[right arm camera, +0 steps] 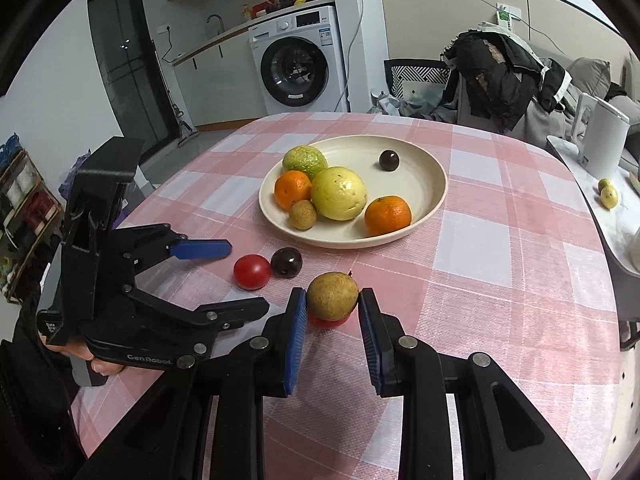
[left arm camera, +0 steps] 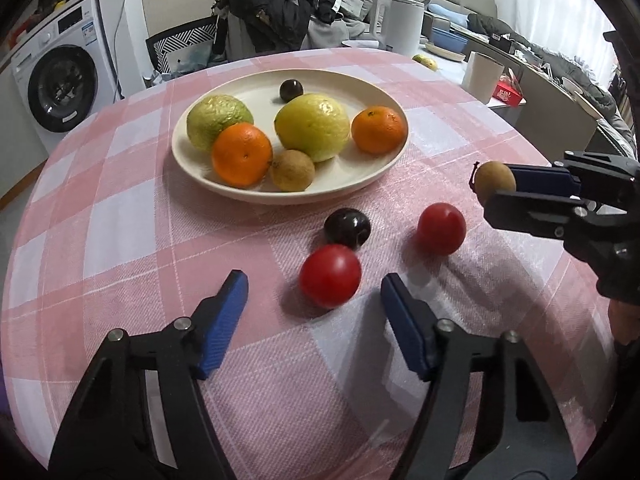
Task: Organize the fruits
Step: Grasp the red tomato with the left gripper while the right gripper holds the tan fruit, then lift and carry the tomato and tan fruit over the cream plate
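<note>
We tilt both grippers down over the pink checked tablecloth (left arm camera: 120, 184); our right gripper (right arm camera: 333, 304) grips a brown fruit (right arm camera: 332, 295) above it, our left gripper (left arm camera: 314, 294) gapes before a red tomato (left arm camera: 330, 275). A washing machine (right arm camera: 298, 60) stands behind the plate (right arm camera: 428, 184)

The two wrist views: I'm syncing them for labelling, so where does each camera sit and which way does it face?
Left wrist: on the left gripper, angled down at a red tomato; the right gripper shows at right.
Right wrist: on the right gripper, shut on a brown fruit; the left gripper and a hand show at left.
Shared: the plate of fruit, the pink checked cloth and the washing machine.
</note>
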Demonstrator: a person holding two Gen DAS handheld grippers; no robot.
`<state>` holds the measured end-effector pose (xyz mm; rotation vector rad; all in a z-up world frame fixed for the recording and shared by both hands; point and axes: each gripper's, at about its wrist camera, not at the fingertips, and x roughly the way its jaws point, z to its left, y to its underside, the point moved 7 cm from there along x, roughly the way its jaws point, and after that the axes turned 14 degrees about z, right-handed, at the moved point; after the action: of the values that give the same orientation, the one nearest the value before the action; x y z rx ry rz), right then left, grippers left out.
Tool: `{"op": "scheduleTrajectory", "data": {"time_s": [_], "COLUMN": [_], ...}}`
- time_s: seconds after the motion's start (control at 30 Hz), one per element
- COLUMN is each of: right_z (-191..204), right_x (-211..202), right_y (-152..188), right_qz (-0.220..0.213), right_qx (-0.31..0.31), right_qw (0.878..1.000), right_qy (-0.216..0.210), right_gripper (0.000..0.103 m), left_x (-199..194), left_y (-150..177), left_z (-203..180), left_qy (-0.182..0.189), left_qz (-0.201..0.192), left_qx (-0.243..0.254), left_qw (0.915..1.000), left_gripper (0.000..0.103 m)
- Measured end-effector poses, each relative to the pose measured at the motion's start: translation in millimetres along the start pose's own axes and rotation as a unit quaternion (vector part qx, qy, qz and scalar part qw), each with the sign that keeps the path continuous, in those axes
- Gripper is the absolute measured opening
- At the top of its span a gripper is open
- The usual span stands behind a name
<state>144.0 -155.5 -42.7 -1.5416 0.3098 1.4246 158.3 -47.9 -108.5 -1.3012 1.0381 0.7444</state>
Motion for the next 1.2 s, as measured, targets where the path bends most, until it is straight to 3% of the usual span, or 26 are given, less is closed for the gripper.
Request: {"op": "scheduleTrajectory", "data": {"time_s": [0.4, 0.57, 1.2], "right_z": [-2.5, -1.0, -3.1], "right_x": [-3.0, -2.3, -3.7], "right_y": [1.7, 2.0, 1.8], "right_qz": [-0.003, -0.001, -0.005], "right_qx": [0.007, 0.004, 0.008], "right_qw": [1.000, 1.000, 1.000], "right_qy": [-0.003, -0.004, -0.003], "right_gripper": [0.028, 0.028, 0.028], "left_x": [-1.8, -3.9, -15.5], "left_y": [-4.7, -4.7, -0.4], "left_z": [-2.4, -2.9, 1.9], "left_qy": [0.009, 0.015, 0.007], "left_qz": [-0.006, -0.009, -0.027], "left_qx": [0.002, 0.005, 0.007], "left_qw": [0.9999, 0.9998, 0.9996], "left_gripper": [0.046, 0.028, 0.026]}}
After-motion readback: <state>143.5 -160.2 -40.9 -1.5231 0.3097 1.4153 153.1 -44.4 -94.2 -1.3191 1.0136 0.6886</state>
